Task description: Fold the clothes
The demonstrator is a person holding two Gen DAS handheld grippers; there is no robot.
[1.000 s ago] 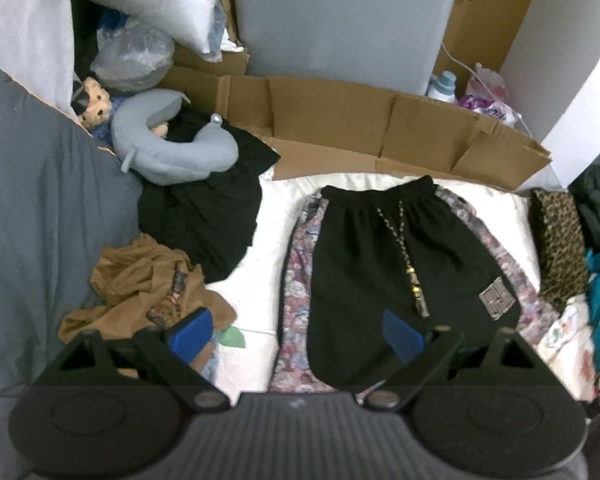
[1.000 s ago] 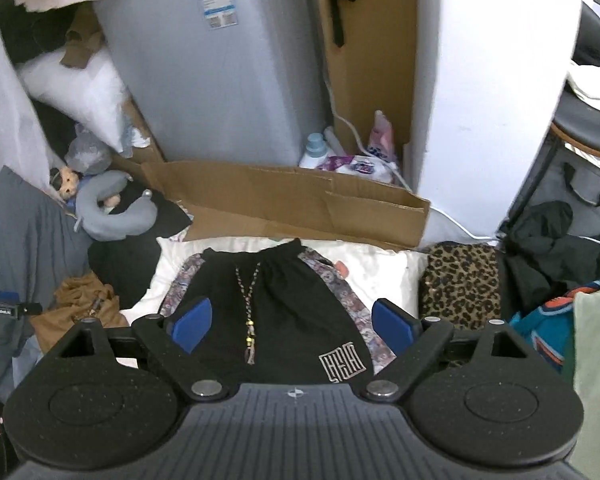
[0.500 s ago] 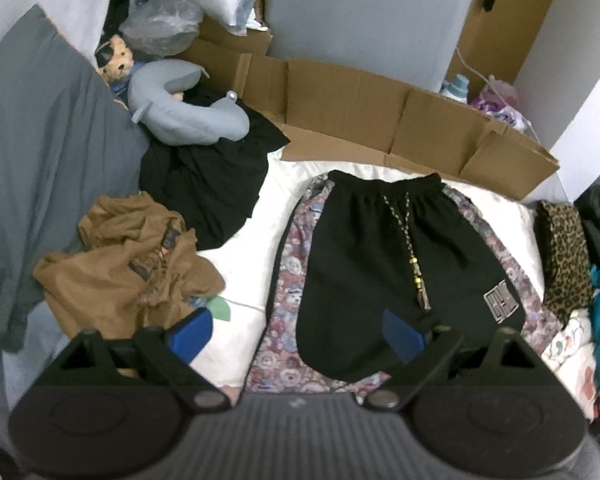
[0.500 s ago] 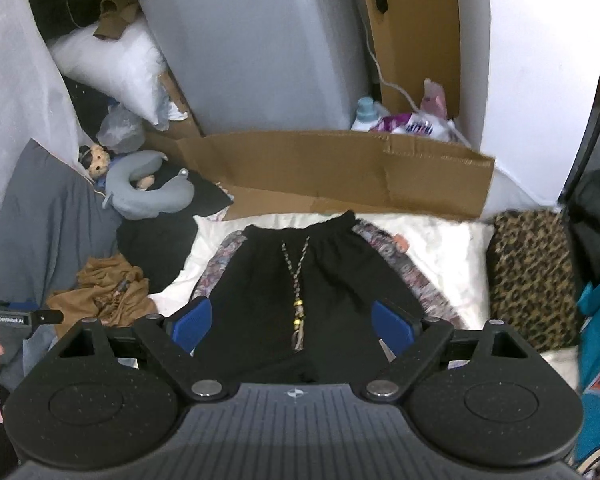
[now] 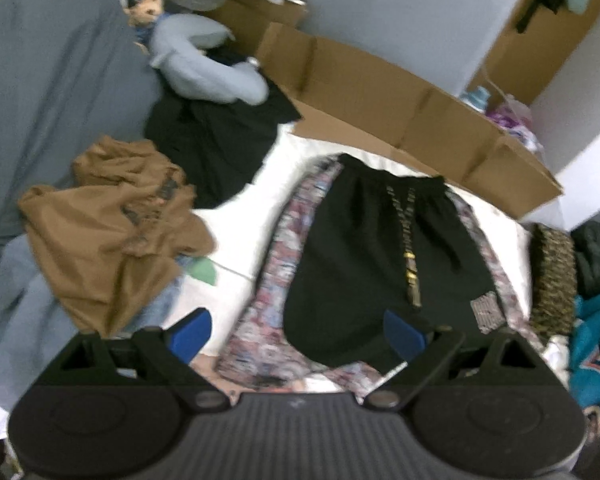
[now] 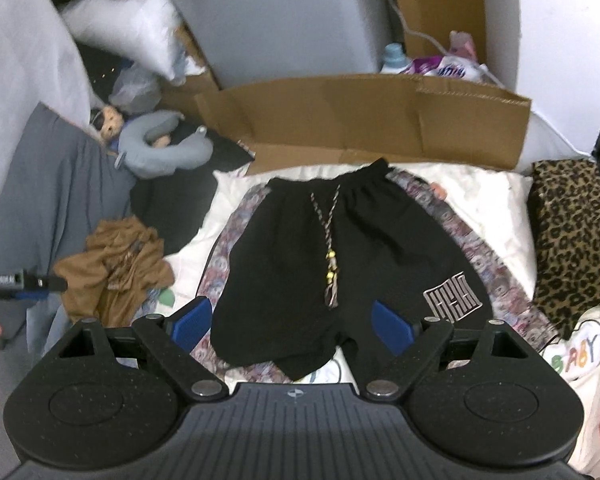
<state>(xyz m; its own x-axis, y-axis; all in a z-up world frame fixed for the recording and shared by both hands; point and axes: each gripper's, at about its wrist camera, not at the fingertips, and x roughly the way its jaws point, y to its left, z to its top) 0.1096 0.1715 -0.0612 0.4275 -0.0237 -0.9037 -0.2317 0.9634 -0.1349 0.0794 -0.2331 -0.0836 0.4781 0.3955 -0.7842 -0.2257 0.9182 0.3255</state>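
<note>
Our right claw point(image 6: 292, 326) has its blue pads spread wide and grips nothing; it hangs over the near hem of the black shorts point(image 6: 340, 264), with the left leg of the shorts showing between the pads. Our left claw point(image 5: 298, 334) is likewise released and empty, poised above the near left edge of the same shorts point(image 5: 380, 264).

The shorts lie flat, waistband at the far end, on a patterned garment point(image 6: 220, 276) whose edges show along both sides. A braided cord with yellow beads point(image 6: 330, 256) runs down the middle, and a white logo point(image 6: 454, 298) sits on the right leg. Both garments rest on a white pillow point(image 6: 472, 204).

To the left lies a crumpled brown garment point(image 6: 116, 272), and beyond it a black cloth point(image 5: 216, 148) and a grey neck pillow point(image 6: 164, 152). A leopard-print cloth point(image 6: 572, 236) lies to the right. Flattened cardboard point(image 6: 364, 116) stands behind the pillow.
</note>
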